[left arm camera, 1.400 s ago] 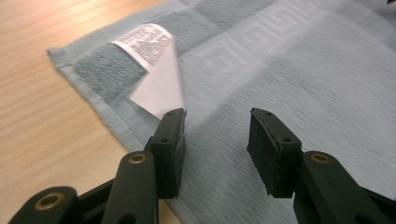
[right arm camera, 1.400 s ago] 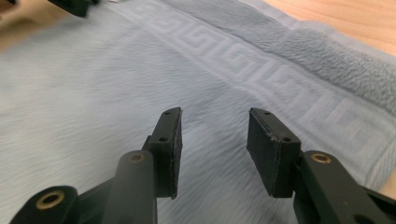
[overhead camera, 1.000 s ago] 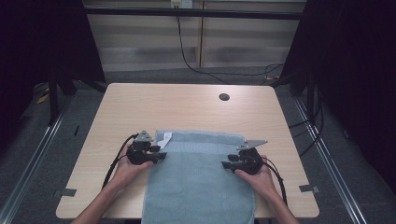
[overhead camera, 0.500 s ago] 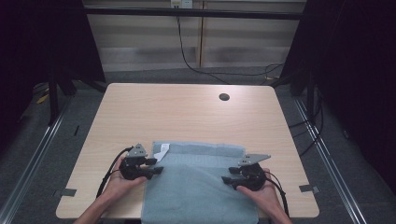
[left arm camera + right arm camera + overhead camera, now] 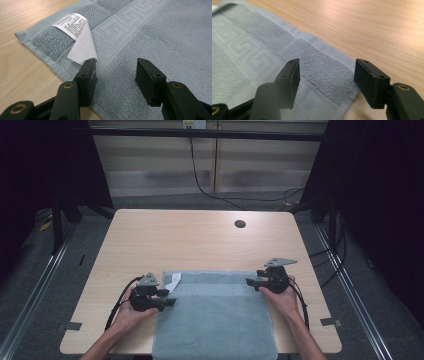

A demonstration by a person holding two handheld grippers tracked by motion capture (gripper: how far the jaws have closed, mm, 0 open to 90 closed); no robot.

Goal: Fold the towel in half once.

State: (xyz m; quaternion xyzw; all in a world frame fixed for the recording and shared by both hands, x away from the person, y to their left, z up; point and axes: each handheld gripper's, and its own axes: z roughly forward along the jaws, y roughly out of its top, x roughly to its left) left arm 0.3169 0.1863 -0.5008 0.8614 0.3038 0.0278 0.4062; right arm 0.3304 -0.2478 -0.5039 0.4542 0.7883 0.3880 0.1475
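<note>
Left tool [image 5: 116,72] spread over towel [image 5: 215,315] far-left corner | right tool [image 5: 327,75] spread at far-right corner | probably both equally near far hem, running left-right.

A light wooden bench [image 5: 200,245] carries the work, with a small round dark hole [image 5: 240,224] near its far right corner. Grey floor [image 5: 45,270] surrounds it. Behind the bench a black cable [image 5: 200,180] hangs down a pale wall panel [image 5: 150,165]. Two bits of grey tape [image 5: 73,325] lie beside the bench's near corners.
</note>
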